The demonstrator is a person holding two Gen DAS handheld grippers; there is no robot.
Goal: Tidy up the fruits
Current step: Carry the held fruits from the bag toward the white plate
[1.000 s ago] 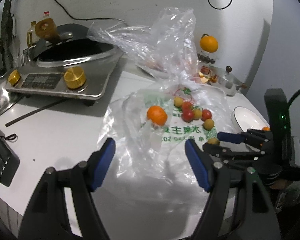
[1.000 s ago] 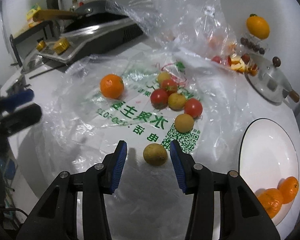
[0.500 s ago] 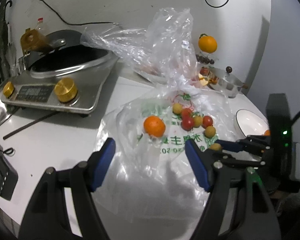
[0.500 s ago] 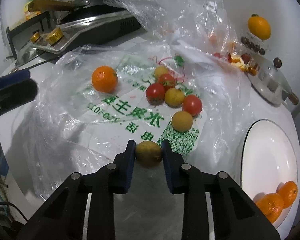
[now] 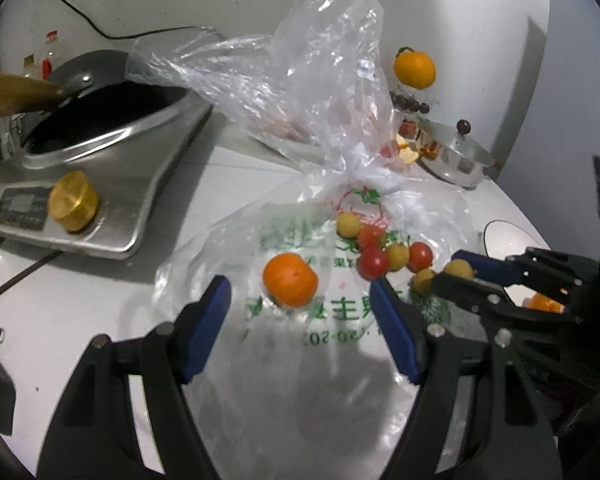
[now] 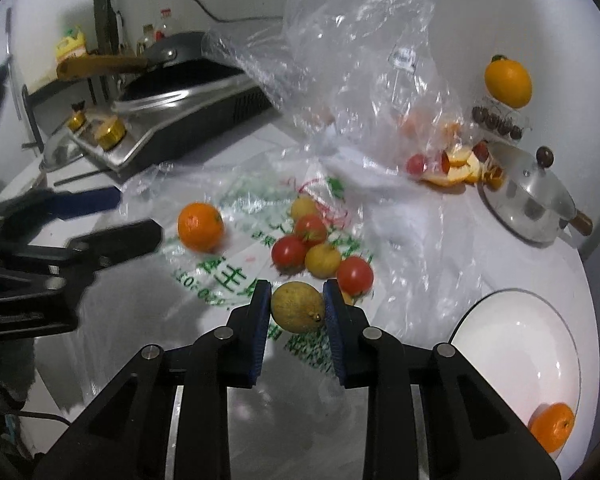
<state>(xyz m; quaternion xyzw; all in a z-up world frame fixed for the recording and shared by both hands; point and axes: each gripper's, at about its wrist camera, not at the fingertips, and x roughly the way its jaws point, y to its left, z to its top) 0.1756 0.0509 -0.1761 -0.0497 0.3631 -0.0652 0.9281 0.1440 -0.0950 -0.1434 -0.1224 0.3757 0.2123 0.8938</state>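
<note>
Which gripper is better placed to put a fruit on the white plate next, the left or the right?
The right gripper. It is shut on a yellow-brown fruit, and the white plate lies just beside it. The left gripper is open and empty, near the orange.

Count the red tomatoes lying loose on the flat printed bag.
3, clustered mid-bag in the right wrist view: one at the back, one front-left, one front-right behind the right gripper. More red fruit shows through the crumpled clear bag; some may be hidden.
</note>
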